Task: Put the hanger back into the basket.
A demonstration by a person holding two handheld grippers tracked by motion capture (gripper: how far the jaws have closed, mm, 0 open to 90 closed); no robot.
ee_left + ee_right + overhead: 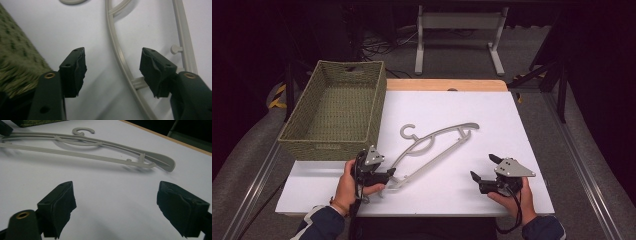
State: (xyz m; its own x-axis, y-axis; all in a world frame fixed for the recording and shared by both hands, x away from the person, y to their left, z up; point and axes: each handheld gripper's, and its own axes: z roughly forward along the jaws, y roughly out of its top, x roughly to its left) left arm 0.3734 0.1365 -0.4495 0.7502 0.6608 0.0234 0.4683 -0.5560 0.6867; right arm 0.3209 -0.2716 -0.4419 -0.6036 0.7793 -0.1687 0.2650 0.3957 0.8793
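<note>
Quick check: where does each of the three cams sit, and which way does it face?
High view: above the person's side, facing forward and down on the white table, basket and hanger; both hands and forearms show.
Left gripper view: on the left hand-held gripper, looking along its open jaws at the hanger's arm.
Right gripper view: on the right hand-held gripper, facing the hanger across the table.
All three share the hanger.

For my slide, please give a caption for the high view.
Left tool open at the grey hanger's lower end beside a woven basket; right tool open, apart.
</note>
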